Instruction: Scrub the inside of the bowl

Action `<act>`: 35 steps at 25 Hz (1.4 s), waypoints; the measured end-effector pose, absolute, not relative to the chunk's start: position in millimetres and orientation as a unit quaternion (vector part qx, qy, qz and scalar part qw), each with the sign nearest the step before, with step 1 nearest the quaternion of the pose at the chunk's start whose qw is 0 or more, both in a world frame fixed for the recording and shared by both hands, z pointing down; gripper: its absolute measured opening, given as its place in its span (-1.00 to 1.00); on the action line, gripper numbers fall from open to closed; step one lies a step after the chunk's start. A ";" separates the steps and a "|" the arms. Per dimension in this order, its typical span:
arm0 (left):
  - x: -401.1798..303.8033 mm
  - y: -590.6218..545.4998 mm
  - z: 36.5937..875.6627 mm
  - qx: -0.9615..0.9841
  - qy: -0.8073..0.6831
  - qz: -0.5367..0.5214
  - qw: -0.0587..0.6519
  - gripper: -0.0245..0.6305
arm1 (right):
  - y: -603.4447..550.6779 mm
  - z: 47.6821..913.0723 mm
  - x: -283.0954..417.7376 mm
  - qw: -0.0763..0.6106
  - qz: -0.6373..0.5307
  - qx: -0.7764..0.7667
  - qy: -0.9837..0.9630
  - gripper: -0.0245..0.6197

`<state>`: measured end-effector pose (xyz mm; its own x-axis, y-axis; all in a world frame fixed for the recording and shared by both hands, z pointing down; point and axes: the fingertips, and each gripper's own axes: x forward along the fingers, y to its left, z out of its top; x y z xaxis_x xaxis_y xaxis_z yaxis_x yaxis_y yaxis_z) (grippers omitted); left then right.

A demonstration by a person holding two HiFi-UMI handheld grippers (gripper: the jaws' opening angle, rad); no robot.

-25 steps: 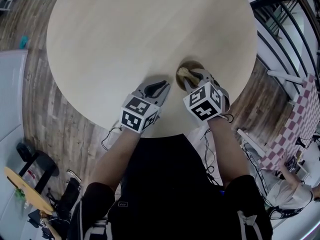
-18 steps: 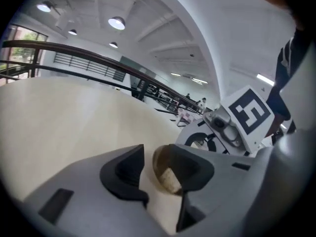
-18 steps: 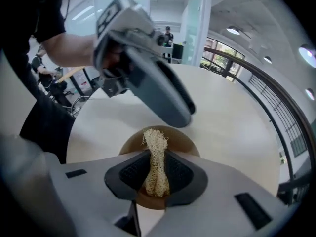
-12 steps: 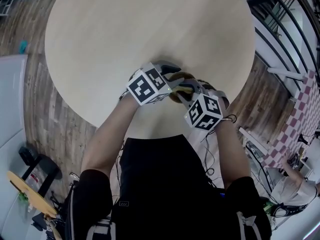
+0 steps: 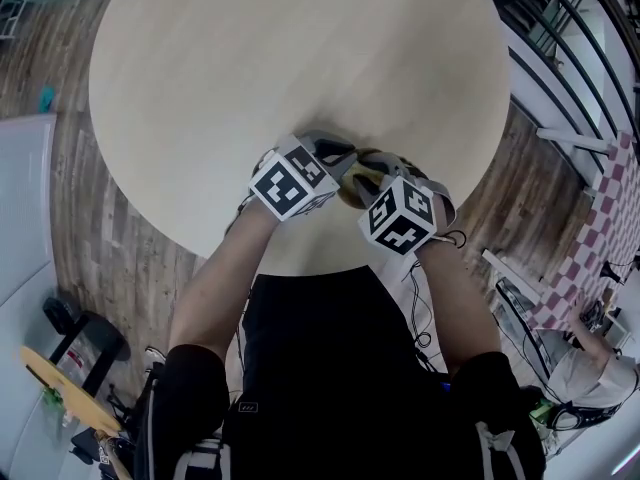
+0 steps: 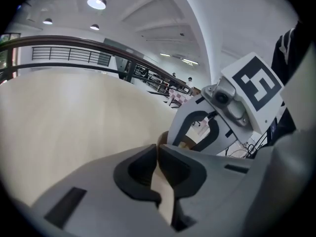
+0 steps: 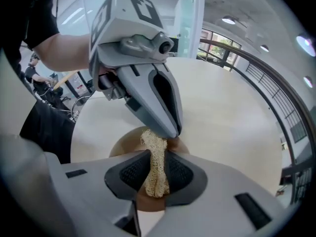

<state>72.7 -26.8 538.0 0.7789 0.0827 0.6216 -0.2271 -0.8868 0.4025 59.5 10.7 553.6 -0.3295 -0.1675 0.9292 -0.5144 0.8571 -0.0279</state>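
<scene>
A small brown bowl [image 7: 122, 143] sits on the round pale table [image 5: 300, 58] near its front edge. It shows partly between the two grippers [image 5: 355, 181] in the head view. My right gripper [image 7: 157, 158] is shut on a tan loofah scrubber [image 7: 155, 169] that stands upright over the bowl's inside. My left gripper [image 7: 171, 128] reaches in from the left and its tips sit on the bowl's far rim [image 6: 162, 139]. Its jaws [image 6: 157, 150] have just been closing and now pinch that rim. In the head view the left gripper [image 5: 343, 160] and right gripper [image 5: 372, 175] nearly touch.
Wooden floor surrounds the table. A dark railing [image 5: 560, 38] runs along the right. A red-checkered cloth [image 5: 592, 236] and a seated person [image 5: 585, 363] are at the lower right. A grey cabinet [image 5: 20, 198] stands at the left.
The left gripper moved right from the table's front edge to the bowl, rolled, and closed at its rim. The right gripper shifted slightly left with the scrubber still in it.
</scene>
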 end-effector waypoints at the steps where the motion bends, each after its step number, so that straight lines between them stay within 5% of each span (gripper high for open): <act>1: 70.6 -27.3 538.3 0.912 -0.051 0.329 0.241 -0.87 | 7.9 553.5 60.4 0.541 0.165 0.227 -0.793 -0.63; 18: 56.3 -16.0 540.8 0.895 -0.191 0.255 0.311 -0.86 | 13.5 557.4 70.1 0.617 0.088 0.249 -0.741 -0.63; 27: 55.4 -20.6 537.2 0.883 -0.235 0.225 0.337 -0.86 | -11.5 558.2 80.3 0.455 0.329 0.325 -0.761 -0.64; 35: 48.8 -27.5 540.4 0.871 -0.253 0.219 0.359 -0.87 | 13.4 527.4 66.0 0.529 0.163 0.205 -0.807 -0.63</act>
<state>48.8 -27.5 540.4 0.7755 -0.2846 0.5636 -0.5989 -0.6142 0.5140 66.0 13.4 527.4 -0.3566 -0.1596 0.9205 -0.5034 0.8629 -0.0454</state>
